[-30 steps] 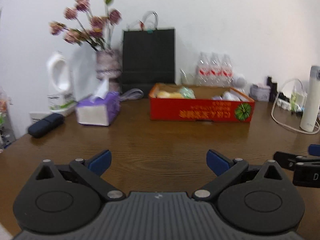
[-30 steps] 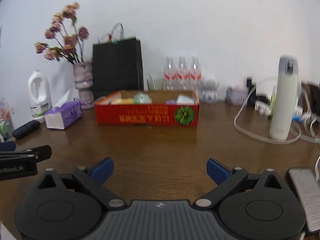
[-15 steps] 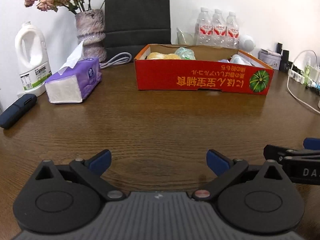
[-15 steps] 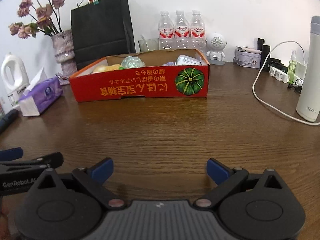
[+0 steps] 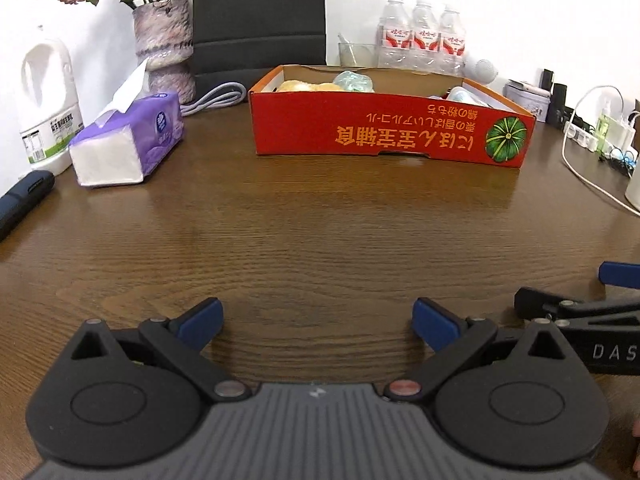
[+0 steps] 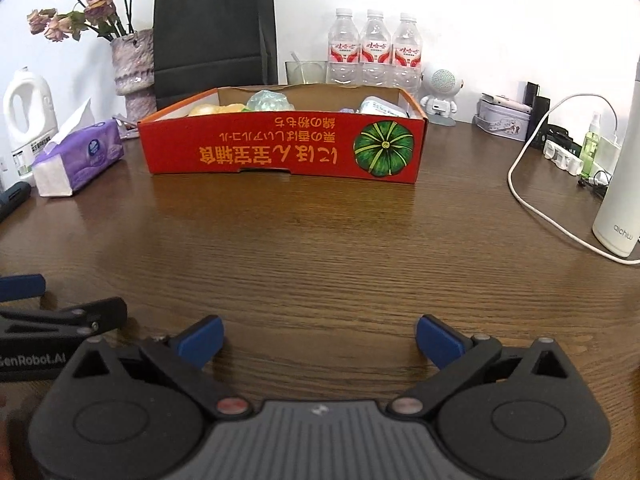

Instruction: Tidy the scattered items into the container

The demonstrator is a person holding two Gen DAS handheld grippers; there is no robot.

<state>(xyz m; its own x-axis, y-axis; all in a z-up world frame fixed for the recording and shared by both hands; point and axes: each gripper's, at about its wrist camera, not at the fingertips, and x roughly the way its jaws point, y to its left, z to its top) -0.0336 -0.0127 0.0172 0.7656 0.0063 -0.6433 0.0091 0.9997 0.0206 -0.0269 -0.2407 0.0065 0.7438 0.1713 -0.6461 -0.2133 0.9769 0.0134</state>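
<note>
A shallow red cardboard box (image 5: 384, 136) (image 6: 280, 152) with a green pumpkin print stands at the back middle of the brown table. Inside it lie a yellow item (image 5: 308, 86) (image 6: 216, 109), a pale green crinkled item (image 5: 354, 81) (image 6: 267, 101) and a white packet (image 6: 378, 106). My left gripper (image 5: 318, 318) hovers low over the near table, open, nothing between its blue-tipped fingers. My right gripper (image 6: 320, 338) is beside it, also open with nothing in it. Each gripper shows at the edge of the other's view.
A purple tissue pack (image 5: 128, 146), a white jug (image 5: 48, 100), a vase of dried flowers (image 5: 164, 56) and a dark case (image 5: 24, 196) stand at the left. Black paper bag (image 6: 214, 32), water bottles (image 6: 374, 50), a white flask (image 6: 622, 184) and cables (image 6: 536, 184) line the back and right.
Both grippers have tilted down and moved closer to the table and the red box. Their jaws stay open throughout.
</note>
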